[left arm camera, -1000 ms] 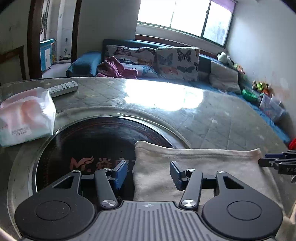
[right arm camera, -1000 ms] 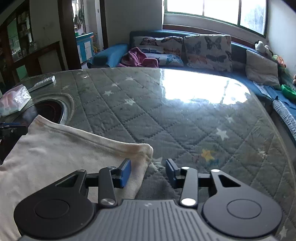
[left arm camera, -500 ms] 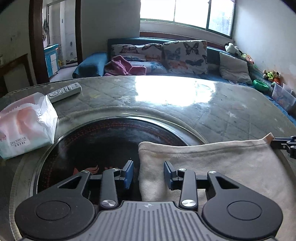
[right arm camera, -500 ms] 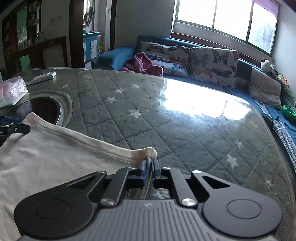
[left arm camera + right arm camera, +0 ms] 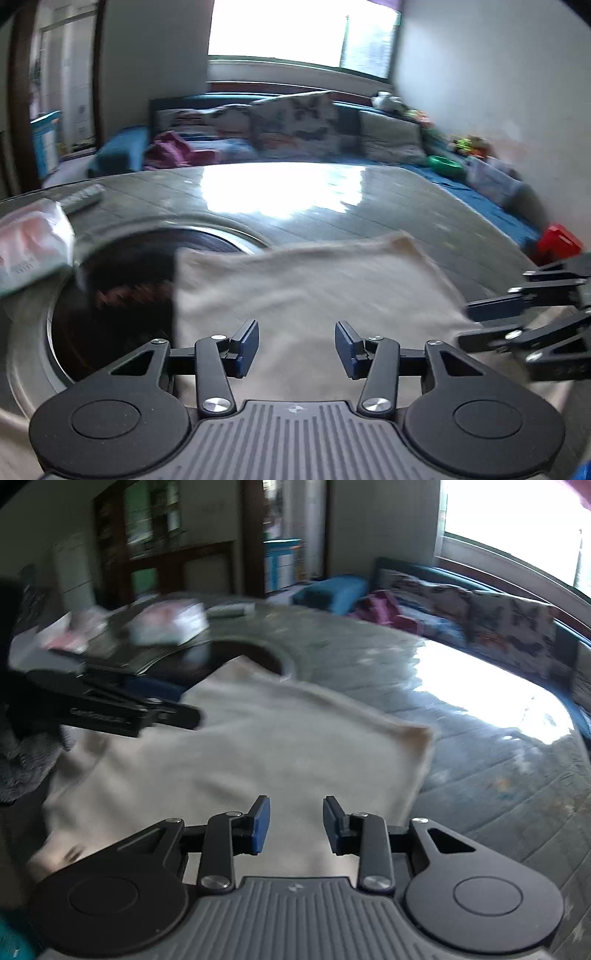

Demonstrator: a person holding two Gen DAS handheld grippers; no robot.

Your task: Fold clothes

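Observation:
A cream cloth [image 5: 303, 291] lies flat on the round table, partly over the dark hotplate; it also shows in the right wrist view [image 5: 258, 757]. My left gripper [image 5: 295, 349] is open and empty above the cloth's near part. My right gripper [image 5: 295, 825] is open and empty above the cloth's near edge. The right gripper shows at the right of the left wrist view [image 5: 524, 314]. The left gripper shows at the left of the right wrist view [image 5: 122, 709]. Both views are blurred by motion.
A dark round hotplate [image 5: 122, 277] is set in the table [image 5: 332, 206]. A tissue pack [image 5: 29, 240] and a remote [image 5: 81, 197] lie at the left. A blue sofa with cushions [image 5: 295, 129] runs behind. A red object [image 5: 557, 243] sits at the right.
My right gripper, shut on the cloth's corner half a second ago, has opened and pulled back. My left gripper has opened wider. Both have lifted and shifted, and the cloth lies released.

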